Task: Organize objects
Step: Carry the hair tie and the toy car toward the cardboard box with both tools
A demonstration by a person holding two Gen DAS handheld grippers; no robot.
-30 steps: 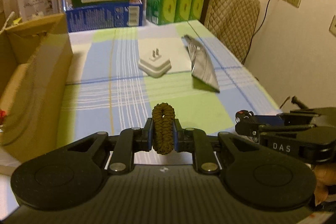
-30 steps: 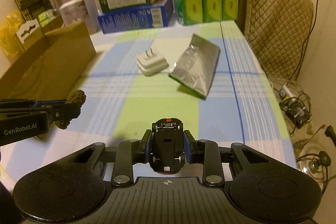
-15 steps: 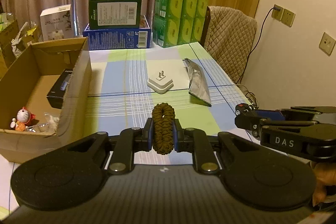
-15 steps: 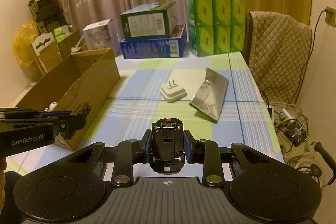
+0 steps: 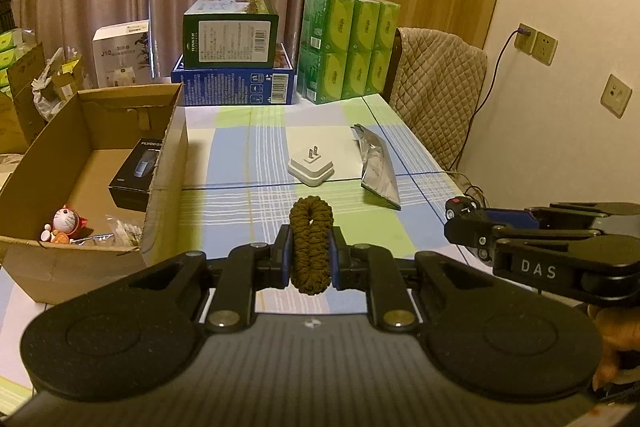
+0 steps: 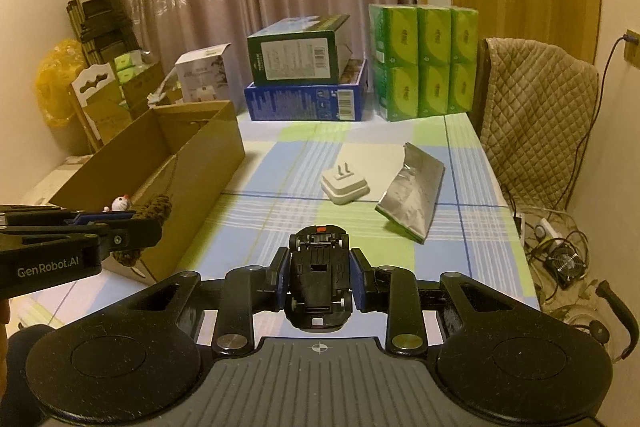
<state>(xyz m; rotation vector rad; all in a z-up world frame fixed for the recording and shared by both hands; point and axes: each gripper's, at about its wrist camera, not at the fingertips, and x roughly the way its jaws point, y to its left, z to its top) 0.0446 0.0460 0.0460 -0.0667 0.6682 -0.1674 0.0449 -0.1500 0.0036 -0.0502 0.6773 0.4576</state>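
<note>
My left gripper (image 5: 310, 259) is shut on a brown braided cord loop (image 5: 311, 227), held above the near end of the checked table. My right gripper (image 6: 319, 277) is shut on a small black toy car (image 6: 319, 291), belly up, with a red tab at its far end. Each gripper shows in the other's view: the right gripper (image 5: 466, 227) with the toy car (image 5: 460, 207) at the right, the left gripper (image 6: 136, 223) with the cord loop (image 6: 154, 211) at the left. On the table lie a white plug adapter (image 5: 311, 169) and a silver foil pouch (image 5: 378, 169).
An open cardboard box (image 5: 166, 163) stands on the table's left side, holding a black product box (image 5: 138, 175), a small cat figure (image 5: 66, 221) and clear wrappers. Stacked boxes (image 5: 232, 67) and green tissue packs (image 5: 346, 47) line the far end. A quilted chair (image 5: 436, 87) stands at the right.
Both grippers have risen and drawn back from the table with their objects still held. The inside of the cardboard box has come into view.
</note>
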